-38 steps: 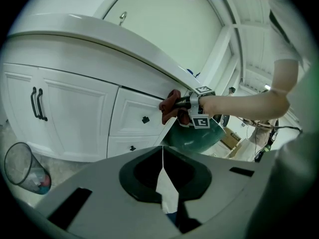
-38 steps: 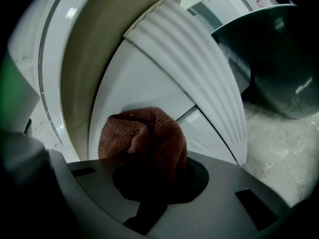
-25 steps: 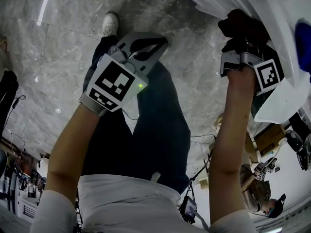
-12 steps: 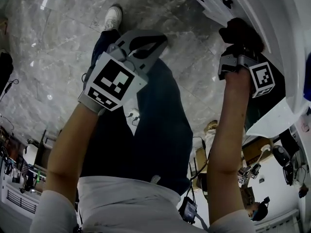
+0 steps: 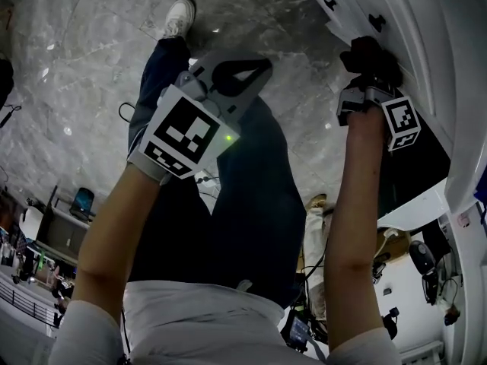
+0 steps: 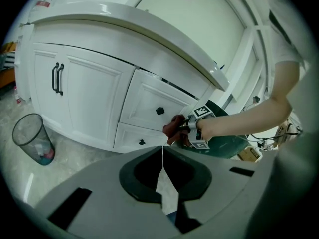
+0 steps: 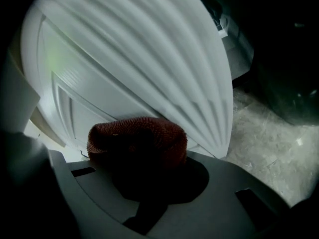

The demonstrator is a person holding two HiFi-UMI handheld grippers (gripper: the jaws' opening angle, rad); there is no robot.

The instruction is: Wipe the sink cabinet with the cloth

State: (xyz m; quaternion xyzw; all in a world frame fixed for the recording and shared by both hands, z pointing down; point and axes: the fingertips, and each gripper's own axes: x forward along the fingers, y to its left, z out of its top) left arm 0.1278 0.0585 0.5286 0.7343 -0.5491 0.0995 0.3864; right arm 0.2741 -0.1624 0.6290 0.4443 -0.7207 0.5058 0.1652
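A dark red knobbly cloth (image 5: 370, 54) is bunched in my right gripper (image 5: 369, 71), which is shut on it. The cloth presses against the front of the white sink cabinet (image 5: 426, 29), just below a black drawer knob (image 5: 374, 21). In the right gripper view the cloth (image 7: 137, 139) fills the jaws and hides their tips, with a white cabinet panel (image 7: 149, 68) right behind it. My left gripper (image 5: 253, 65) hangs above the person's leg, shut and empty. Its own view (image 6: 162, 149) looks across at the cabinet (image 6: 94, 93) and the cloth (image 6: 173, 128).
A clear waste bin (image 6: 32, 139) stands on the marble floor (image 5: 84, 59) left of the cabinet doors. Under the cabinet's right end sits a dark green object (image 6: 227, 146). Cables and equipment lie on the floor behind the person (image 5: 228, 226).
The right gripper has slid the cloth along the cabinet front, closer to the black knob. The left gripper has barely moved. The head view has shifted slightly.
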